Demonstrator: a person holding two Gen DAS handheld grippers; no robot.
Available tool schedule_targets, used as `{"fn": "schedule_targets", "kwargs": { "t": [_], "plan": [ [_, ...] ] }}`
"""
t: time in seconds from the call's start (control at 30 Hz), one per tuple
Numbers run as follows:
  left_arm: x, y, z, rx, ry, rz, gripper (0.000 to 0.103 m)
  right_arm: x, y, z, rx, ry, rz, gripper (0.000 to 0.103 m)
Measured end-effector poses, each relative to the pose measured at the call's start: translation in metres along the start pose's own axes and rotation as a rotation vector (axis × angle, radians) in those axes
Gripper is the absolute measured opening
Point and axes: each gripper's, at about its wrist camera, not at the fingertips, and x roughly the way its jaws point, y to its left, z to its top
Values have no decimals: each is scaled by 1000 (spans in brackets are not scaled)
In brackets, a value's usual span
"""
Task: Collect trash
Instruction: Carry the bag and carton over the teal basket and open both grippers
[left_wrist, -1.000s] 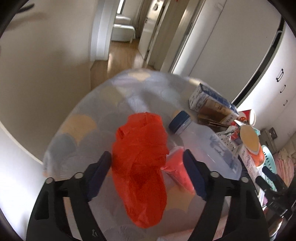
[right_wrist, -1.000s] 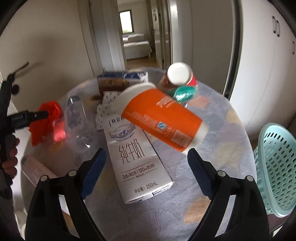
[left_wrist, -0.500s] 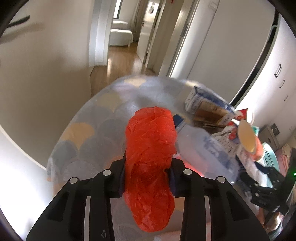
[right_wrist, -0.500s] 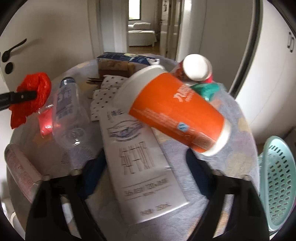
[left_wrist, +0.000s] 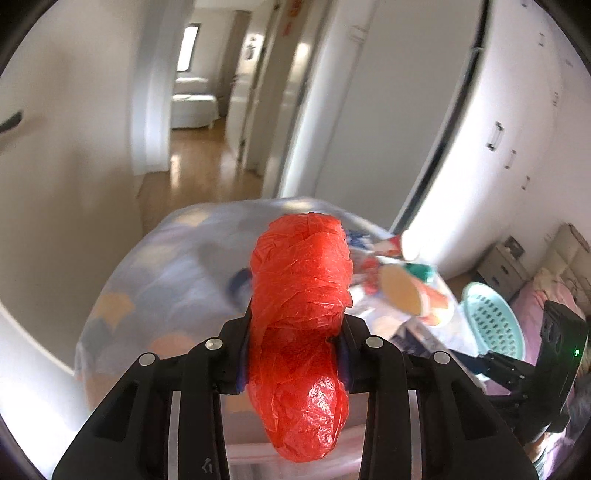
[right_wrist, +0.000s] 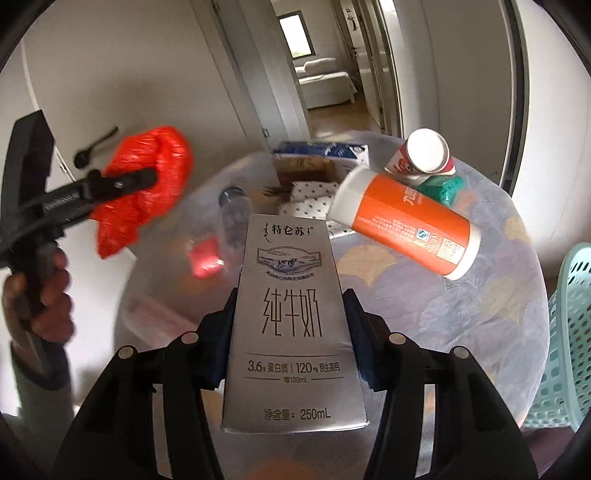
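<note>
Since a second ago both grippers went from open to clamped, and both loads now look clear of the round table (right_wrist: 424, 295). We hold the red plastic bag (left_wrist: 299, 317) in our left gripper (left_wrist: 293, 354), fingers squeezed tight on its crumpled middle, the ends bulging out ahead of and behind the pads. Our right gripper (right_wrist: 290, 332) is closed on the grey milk carton (right_wrist: 288, 325), gripped by its two long sides, print facing the camera, raised off the cloth.

Progress: two pieces picked, none shown binned yet. The teal perforated basket (right_wrist: 569, 332) sits at the right edge beside the table, presumably the drop target; we cannot see inside it.

Remaining on the table, far side:
- orange paper cup (right_wrist: 406, 225), lying on its side, right of centre
- red-and-white cup (right_wrist: 424, 155) behind it, with a green crumpled scrap (right_wrist: 445, 186) just beside it
- clear plastic bottle (right_wrist: 232, 214), blue cap, left of centre
- blue-and-white carton (right_wrist: 321, 155) at the far edge, a dotted white wrapper (right_wrist: 310, 199) in front
- a small red item (right_wrist: 205, 258) near the bottle, too blurred to name

We judge the task early: next is carrying both loads right to the basket.
</note>
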Motion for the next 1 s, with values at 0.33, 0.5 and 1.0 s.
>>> {"fn": "schedule_targets", "kwargs": {
  "t": [0.33,0.5,1.0],
  "plan": [
    [16,-117,19,146,-24,-158,33,-96,-33,3,47,-217,-188,51],
    [39,-190,22,226,-10,-272,33,-132,-81,-1,129,-293,-399,51],
    [186,-339,-24,287,270,-516,33,-149,-236,-55,536,-207,-689,51]
  ]
}}
